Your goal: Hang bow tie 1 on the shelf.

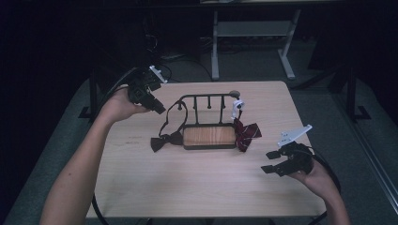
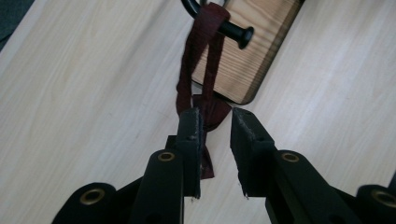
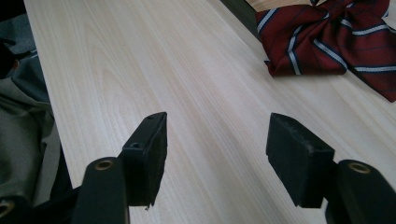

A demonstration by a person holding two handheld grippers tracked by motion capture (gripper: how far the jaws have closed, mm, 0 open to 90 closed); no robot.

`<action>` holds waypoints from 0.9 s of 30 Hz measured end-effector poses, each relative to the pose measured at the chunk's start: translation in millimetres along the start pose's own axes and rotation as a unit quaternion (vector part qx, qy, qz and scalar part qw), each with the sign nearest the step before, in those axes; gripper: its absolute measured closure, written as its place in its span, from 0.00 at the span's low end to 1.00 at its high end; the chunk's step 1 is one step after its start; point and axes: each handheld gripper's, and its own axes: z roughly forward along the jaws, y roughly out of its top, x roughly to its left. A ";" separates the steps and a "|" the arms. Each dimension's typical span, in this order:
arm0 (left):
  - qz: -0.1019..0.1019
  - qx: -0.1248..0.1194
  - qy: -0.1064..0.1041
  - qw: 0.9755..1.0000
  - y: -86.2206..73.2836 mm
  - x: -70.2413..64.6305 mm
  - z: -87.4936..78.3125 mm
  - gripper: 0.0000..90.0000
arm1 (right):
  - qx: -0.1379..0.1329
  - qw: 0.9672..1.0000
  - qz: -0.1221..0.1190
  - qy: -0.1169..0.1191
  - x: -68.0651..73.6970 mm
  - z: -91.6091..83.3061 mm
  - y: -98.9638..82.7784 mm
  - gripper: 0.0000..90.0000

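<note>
Pale desk [image 1: 197, 187]: dark bow tie [image 1: 166, 140] strap hooked on rack [image 1: 209, 136] peg. Left tongs [image 2: 215, 116] parted, strap beside one pad; right tongs [image 3: 217, 133] spread, empty. Risk: strap snags pad, gets dragged off.

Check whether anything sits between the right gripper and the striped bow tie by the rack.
Nothing visible does. In the right gripper view, bare wooden table runs from the open right gripper up to the red striped bow tie. In the high view the same stretch between the two is bare too.
</note>
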 end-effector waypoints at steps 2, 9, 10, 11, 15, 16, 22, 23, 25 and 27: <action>0.001 0.001 0.001 1.000 -3.2 -1.3 0.3 0.80 | 0.000 1.000 0.004 -0.001 -0.2 0.3 0.1 0.41; 0.007 -0.005 -0.005 1.000 -12.5 -8.4 1.6 0.78 | 0.002 1.000 0.005 -0.002 -1.3 0.5 -0.2 0.40; 0.009 -0.006 -0.006 1.000 -13.2 -9.9 1.7 0.78 | 0.001 1.000 0.004 -0.003 -1.5 0.5 -0.5 0.40; 0.011 -0.007 -0.006 1.000 -14.2 -11.3 1.9 0.78 | 0.001 1.000 0.005 -0.003 -1.5 0.4 -0.6 0.40; 0.015 -0.011 -0.008 1.000 -18.4 -16.6 2.7 0.77 | 0.000 1.000 0.006 -0.005 -2.3 -0.1 -1.4 0.40; 0.019 -0.010 -0.006 1.000 -19.6 -17.7 2.8 0.77 | 0.000 1.000 0.006 -0.005 -2.5 -0.4 -1.6 0.40; 0.017 -0.016 -0.010 1.000 -29.8 -23.2 4.7 0.74 | 0.001 1.000 0.010 -0.007 -3.0 -1.0 -1.9 0.39; 0.020 -0.018 -0.009 1.000 -31.4 -24.1 4.9 0.73 | 0.001 1.000 0.010 -0.008 -3.0 -0.8 -1.9 0.39; 0.017 -0.024 -0.013 0.999 -34.3 -26.1 5.3 0.73 | 0.001 1.000 0.011 -0.009 -3.3 -0.5 -2.0 0.38; 0.021 -0.024 -0.013 0.999 -36.5 -27.3 5.3 0.72 | 0.001 1.000 0.011 -0.009 -3.5 -0.2 -2.0 0.38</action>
